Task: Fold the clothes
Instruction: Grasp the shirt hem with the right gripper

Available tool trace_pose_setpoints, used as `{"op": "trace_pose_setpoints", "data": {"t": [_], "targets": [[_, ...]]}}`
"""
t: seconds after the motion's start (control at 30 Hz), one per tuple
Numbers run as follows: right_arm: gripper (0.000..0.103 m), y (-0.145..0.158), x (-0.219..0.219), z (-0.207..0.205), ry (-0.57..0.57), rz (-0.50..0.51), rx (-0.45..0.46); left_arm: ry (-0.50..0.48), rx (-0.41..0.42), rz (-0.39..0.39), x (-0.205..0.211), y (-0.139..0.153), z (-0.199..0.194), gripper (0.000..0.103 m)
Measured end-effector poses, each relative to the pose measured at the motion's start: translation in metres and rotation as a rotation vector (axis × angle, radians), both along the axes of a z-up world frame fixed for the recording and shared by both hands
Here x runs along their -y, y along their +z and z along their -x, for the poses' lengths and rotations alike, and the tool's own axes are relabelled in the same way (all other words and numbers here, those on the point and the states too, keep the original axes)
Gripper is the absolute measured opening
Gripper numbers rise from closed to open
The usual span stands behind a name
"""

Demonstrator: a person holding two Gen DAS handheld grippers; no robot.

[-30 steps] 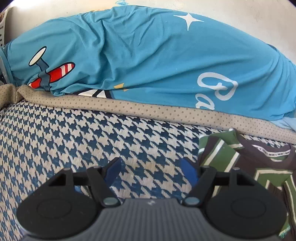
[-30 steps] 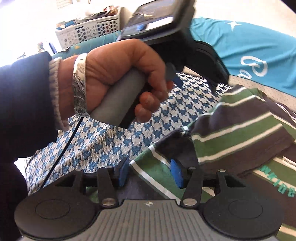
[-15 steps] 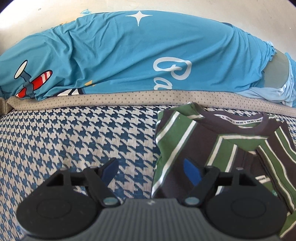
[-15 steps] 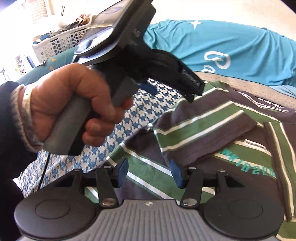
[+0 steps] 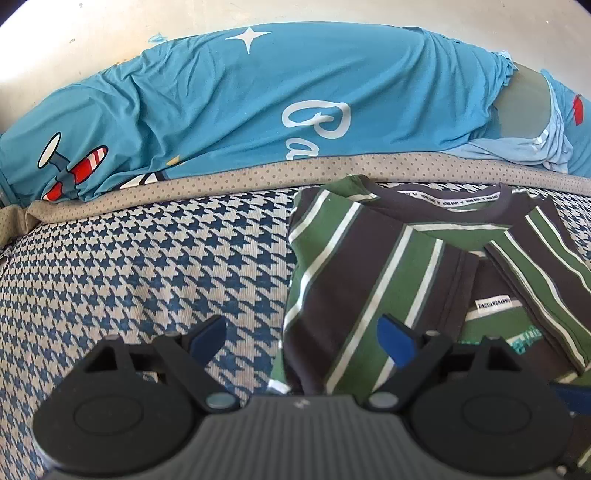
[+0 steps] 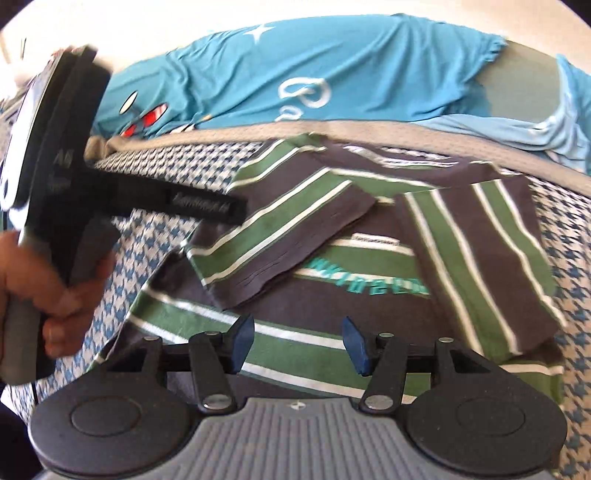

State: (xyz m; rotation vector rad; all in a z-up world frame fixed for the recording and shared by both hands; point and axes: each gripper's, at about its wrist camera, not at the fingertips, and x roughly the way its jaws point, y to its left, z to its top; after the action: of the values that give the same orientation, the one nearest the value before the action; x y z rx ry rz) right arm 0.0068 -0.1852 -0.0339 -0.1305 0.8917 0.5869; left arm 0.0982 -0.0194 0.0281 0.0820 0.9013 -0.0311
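The left claw (image 5: 301, 341) has just been opening and hangs released over the left edge of the striped shirt (image 5: 406, 266), and the right claw (image 6: 297, 343) is also released, above the shirt's lower part with nothing between its pads. The shirt lies on the checked bed cover (image 5: 147, 266), both sleeves folded in. Behind it lies a long blue pillow (image 5: 240, 103) against the wall (image 5: 110, 29).

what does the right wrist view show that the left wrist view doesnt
Only the right wrist view: the person's hand holding the left claw's handle, and the right claw, open above the shirt hem. Only the left wrist view: the left claw, open astride the shirt's edge. Both: the striped t-shirt with sleeves folded in, the houndstooth cover, the blue pillow.
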Motion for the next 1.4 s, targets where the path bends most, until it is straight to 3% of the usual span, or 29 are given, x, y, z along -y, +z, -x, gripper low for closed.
{"op": "trace_pose_setpoints", "data": {"t": [0.1,0.17,0.7,0.83,1.07,1.4], "targets": [[0.055,0.011,0.012,0.001,-0.041,-0.012,0.018,-0.009,-0.006,-0.001,0.006,0.001,0.009,0.090],[0.060,0.016,0.021,0.002,-0.077,-0.022,0.022,-0.016,-0.010,-0.006,0.012,0.000,0.015,0.100],[0.064,0.019,0.096,-0.039,-0.319,-0.079,0.001,-0.071,-0.039,0.007,0.033,0.000,0.041,0.103],[0.064,0.016,0.124,-0.054,-0.406,-0.122,-0.013,-0.045,-0.049,0.024,0.027,-0.001,0.036,0.103],[0.064,-0.002,0.167,-0.081,-0.568,-0.268,-0.120,-0.009,-0.095,0.070,0.016,-0.006,0.030,0.103],[0.064,-0.022,0.173,-0.101,-0.607,-0.300,-0.154,0.017,-0.123,0.109,0.010,-0.009,0.027,0.103]]}}
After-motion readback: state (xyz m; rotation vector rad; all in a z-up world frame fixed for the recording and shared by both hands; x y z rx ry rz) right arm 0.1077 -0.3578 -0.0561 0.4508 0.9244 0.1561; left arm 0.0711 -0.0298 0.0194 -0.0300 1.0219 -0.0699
